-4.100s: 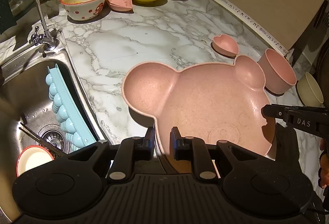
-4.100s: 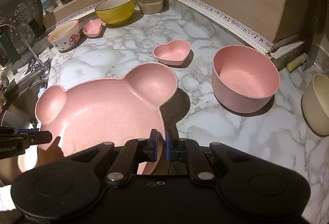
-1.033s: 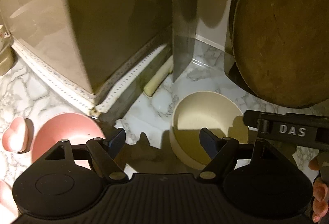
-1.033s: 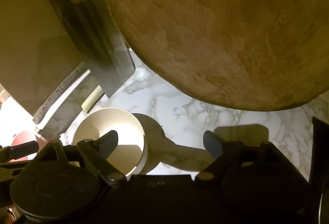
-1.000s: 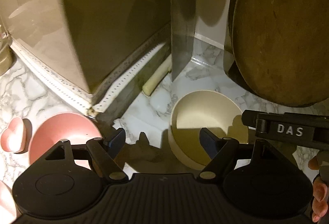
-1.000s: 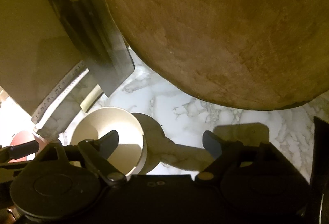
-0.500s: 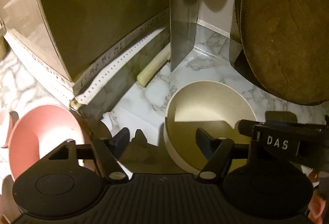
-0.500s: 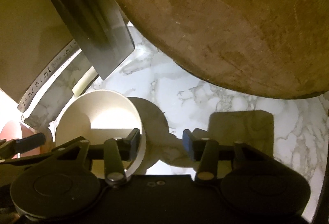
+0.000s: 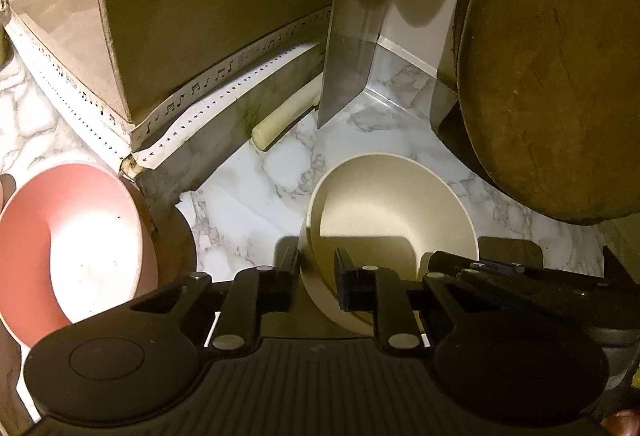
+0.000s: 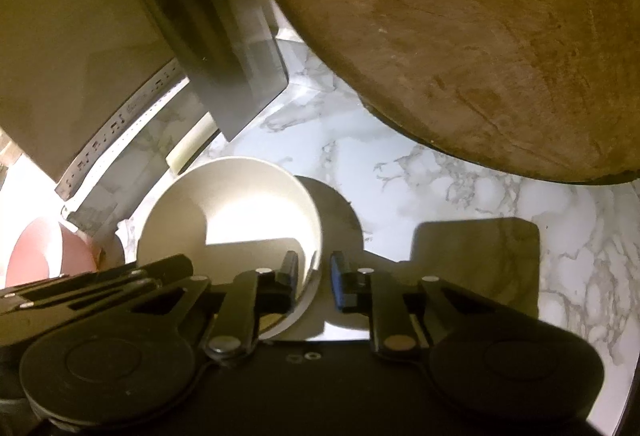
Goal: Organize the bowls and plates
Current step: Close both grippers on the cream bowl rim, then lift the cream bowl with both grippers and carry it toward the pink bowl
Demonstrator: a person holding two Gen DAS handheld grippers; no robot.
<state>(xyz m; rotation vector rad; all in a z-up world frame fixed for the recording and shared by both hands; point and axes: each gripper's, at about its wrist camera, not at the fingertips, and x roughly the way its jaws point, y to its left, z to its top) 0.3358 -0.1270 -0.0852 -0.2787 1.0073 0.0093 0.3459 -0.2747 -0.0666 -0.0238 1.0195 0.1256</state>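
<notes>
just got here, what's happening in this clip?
A person with two handheld grippers is picking up the cream bowl on the marble counter. The left gripper and right gripper have just been closing, each straddling opposite sides of the bowl's rim. The pink bowl sits untouched beside it, and a round wooden board leans behind.

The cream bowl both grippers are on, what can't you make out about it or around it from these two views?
- Cream bowl: near wall and base hidden in the left wrist view by the left gripper; in the right wrist view by the right gripper.
- Pink bowl: cut off by the left edge of the left wrist view.
- Round wooden board: cut off by the top and right edges of the right wrist view.
</notes>
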